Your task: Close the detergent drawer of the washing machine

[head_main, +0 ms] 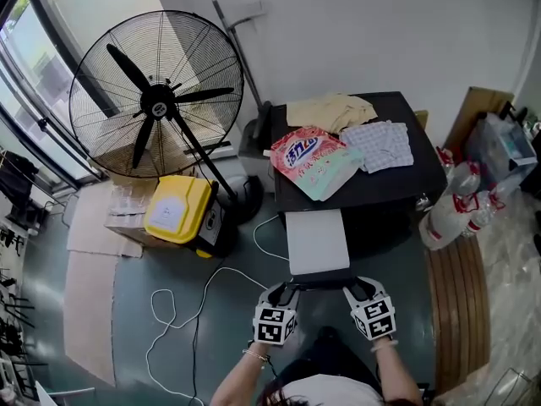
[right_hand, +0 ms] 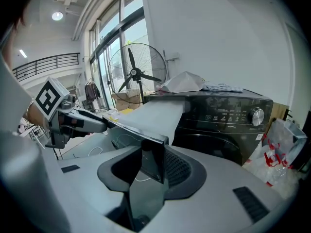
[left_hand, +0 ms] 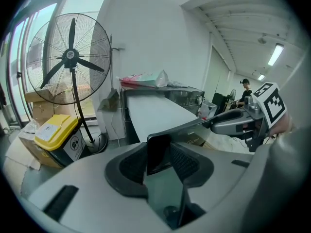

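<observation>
Jaws: left gripper point(head_main: 283, 292) and right gripper point(head_main: 358, 289) each clamped on one end of the drawer point(head_main: 316, 239) front.
Drawer: sticking far out of washer point(head_main: 397, 189).
Progress: gripped; whole push-in remains.

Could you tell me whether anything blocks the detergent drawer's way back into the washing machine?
Nothing visible does: the drawer is bare on top, and the detergent bag and clothes lie up on the washing machine.

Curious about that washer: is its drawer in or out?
Out. The drawer juts far from the washing machine, its whole white length exposed.
</observation>
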`<state>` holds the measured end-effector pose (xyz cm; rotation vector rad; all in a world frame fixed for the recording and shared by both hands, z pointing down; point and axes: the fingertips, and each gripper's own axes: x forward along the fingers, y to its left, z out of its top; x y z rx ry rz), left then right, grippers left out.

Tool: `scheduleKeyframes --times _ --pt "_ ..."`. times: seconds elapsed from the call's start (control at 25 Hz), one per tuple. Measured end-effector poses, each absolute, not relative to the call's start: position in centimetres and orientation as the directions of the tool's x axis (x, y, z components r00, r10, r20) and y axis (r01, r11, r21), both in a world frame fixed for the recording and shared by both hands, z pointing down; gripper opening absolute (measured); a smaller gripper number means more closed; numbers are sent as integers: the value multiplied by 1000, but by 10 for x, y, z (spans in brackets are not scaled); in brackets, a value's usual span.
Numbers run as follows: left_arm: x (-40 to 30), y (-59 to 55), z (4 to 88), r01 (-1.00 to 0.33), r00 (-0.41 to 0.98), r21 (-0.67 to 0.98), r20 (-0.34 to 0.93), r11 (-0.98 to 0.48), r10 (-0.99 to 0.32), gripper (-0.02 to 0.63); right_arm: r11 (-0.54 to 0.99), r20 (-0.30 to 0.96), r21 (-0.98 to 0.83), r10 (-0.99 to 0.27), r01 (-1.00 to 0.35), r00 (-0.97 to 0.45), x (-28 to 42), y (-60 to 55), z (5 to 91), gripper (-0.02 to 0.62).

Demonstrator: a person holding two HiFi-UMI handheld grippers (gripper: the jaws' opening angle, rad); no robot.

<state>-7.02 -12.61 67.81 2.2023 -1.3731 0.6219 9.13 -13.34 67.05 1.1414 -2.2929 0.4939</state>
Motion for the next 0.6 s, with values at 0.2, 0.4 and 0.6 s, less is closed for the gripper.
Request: scheduleKeyframes --times 0.2,0.4,0.6 --pt "-70 -132 679 -914 389 153 598 -377 -701 158 578 600 -91 -618 -811 -508 92 -140 672 161" --pt "-70 -140 677 -919 380 156 597 -362 -707 158 585 596 -93 -616 -806 -516 92 -148 671 161" --pt "-71 -149 675 -926 367 157 597 -344 -714 158 602 587 -96 -609 -793 -533 90 -158 669 161"
